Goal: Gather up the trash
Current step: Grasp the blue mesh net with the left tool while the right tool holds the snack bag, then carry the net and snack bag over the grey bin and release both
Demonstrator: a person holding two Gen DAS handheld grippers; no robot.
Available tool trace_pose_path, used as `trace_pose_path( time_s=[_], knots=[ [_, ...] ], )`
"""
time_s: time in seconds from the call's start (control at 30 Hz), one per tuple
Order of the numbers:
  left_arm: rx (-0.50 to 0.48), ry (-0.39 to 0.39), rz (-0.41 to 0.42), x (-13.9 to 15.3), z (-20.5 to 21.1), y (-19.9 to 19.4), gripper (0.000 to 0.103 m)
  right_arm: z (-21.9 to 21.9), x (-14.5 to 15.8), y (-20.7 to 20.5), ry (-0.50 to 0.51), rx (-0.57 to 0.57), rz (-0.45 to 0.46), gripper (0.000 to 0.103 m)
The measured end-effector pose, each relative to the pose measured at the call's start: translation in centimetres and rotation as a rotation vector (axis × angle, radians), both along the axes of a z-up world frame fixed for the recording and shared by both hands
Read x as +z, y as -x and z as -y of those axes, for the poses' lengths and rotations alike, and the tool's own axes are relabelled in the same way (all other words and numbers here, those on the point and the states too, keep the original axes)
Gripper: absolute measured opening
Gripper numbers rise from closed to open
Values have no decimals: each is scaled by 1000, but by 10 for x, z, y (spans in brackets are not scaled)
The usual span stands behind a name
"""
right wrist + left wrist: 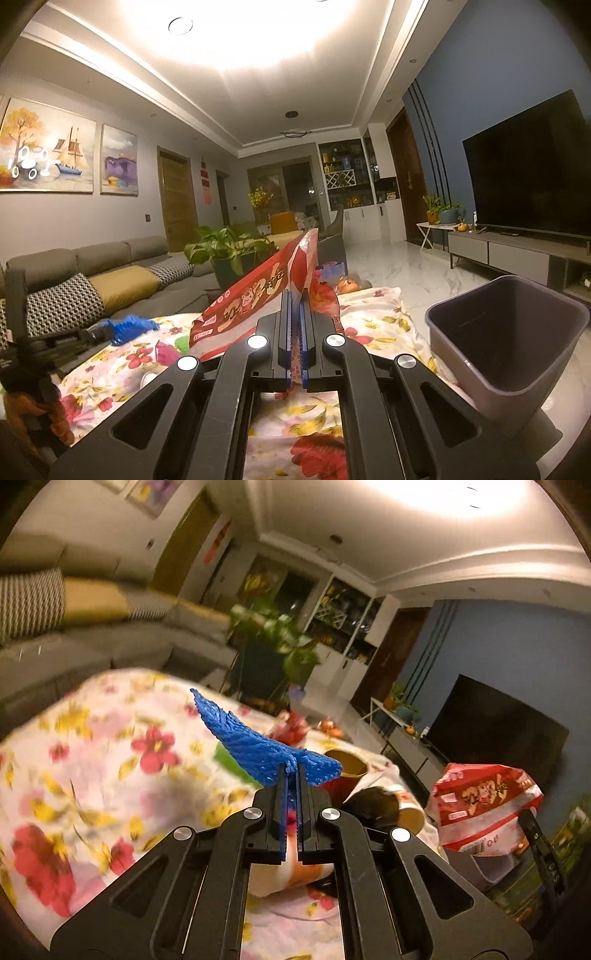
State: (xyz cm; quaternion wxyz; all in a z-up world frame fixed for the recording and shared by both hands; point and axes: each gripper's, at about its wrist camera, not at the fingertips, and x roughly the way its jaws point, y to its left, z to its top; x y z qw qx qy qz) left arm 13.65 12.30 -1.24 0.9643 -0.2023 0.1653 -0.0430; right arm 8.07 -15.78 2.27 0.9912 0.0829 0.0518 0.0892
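My left gripper (291, 770) is shut on a blue foam net sleeve (255, 744), which sticks up and out to the left above the flowered tablecloth (110, 760). In the right wrist view the same blue net (129, 326) shows at the left, in the tip of the other gripper. My right gripper (295, 295) is shut on a red and white snack bag (258, 295) that stands up from the fingertips. The bag (484, 805) also appears at the right of the left wrist view. A grey waste bin (506, 347) stands open at the right, close to the right gripper.
On the cloth beyond the left gripper lie a red paper cup (343, 775) on its side, a green scrap (231, 760) and red wrappers (291, 727). A grey sofa (110, 280), a potted plant (225, 254), a television (532, 166) and its low cabinet (517, 254) surround the table.
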Motion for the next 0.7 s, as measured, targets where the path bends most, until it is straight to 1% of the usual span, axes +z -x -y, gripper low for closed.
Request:
trace_pose_path(
  time_s=[0.2, 0.37, 0.47, 0.53, 0.7],
  knots=[
    [-68, -58, 48, 26, 37, 3, 2, 15, 5, 12, -11, -37, 26, 4],
    [-150, -104, 89, 45, 87, -1, 2, 39, 8, 20, -26, -89, 37, 4],
    [-202, -122, 105, 50, 112, -4, 2, 56, 9, 23, -35, -126, 42, 4],
    [-249, -144, 118, 54, 138, -7, 2, 69, 9, 26, -35, -159, 46, 4],
    [-338, -168, 135, 58, 185, -15, 2, 99, 9, 34, -34, -238, 60, 4]
  ],
)
